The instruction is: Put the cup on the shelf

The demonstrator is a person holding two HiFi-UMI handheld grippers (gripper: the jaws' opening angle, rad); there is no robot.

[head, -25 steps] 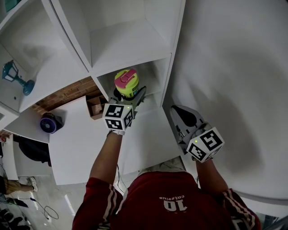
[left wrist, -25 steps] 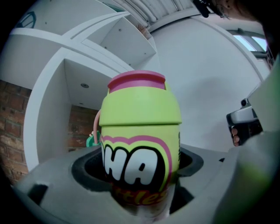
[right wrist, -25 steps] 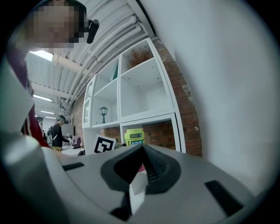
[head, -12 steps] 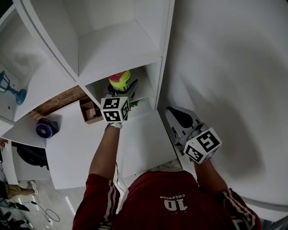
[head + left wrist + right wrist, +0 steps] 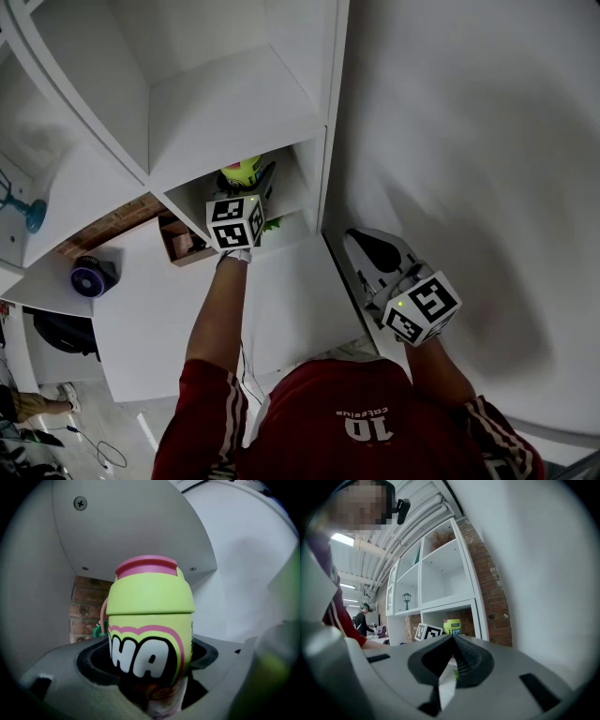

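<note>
Your left gripper has its fingers closed on the lower body of the lime-green plastic cup with the pink lid. The dark pads press on either side and the cup stands upright between them. The lid rises well above the fingertips. The cup is inside the lower right compartment of the white cubby shelf unit. The fingers hide its base, so you cannot tell whether it touches the compartment floor.

Above the fingers, the compartment's white ceiling panel hangs over the lid with a clear gap under it. Beyond the fingertips and to their left, the red brick back wall closes the compartment, apart from the cup. To the right of the fingers, the inner side panel leaves open room beside the cup. In the head view, the compartment's front edge runs just past your marker cube, with the cup already beyond it.

Your right gripper holds nothing and its fingertips are pressed together. It hangs outside the unit, just right of the outer side panel's edge and in front of the plain white wall. Seen from it, the cup shows beyond the fingertips, low in that same compartment. A teal lantern stands one compartment up and to the left
</note>
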